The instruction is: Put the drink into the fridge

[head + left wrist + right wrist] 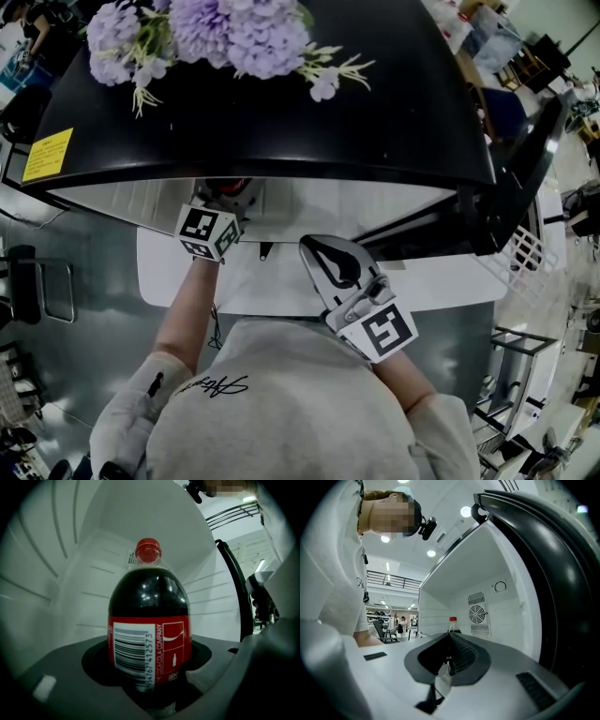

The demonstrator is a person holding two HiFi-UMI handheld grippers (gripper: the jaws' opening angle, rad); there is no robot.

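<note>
Red-capped cola bottle (149, 620) is held upright, cap uppermost, clamped in the left gripper (151, 693) inside the fridge (79, 597), white ribbed walls behind. The right gripper (446, 658) is closed on nothing at the opening. Purple flowers (225, 37) are noted on the black top (281, 131).

A: Where's the bottle (453, 620)?
B: Upright inside the fridge (511, 620), left of the round fan grille (477, 614), only its red cap and neck showing above the right gripper (449, 635).
A: And those jaws?
B: Tips together, nothing between them, below and left of the grille.
</note>
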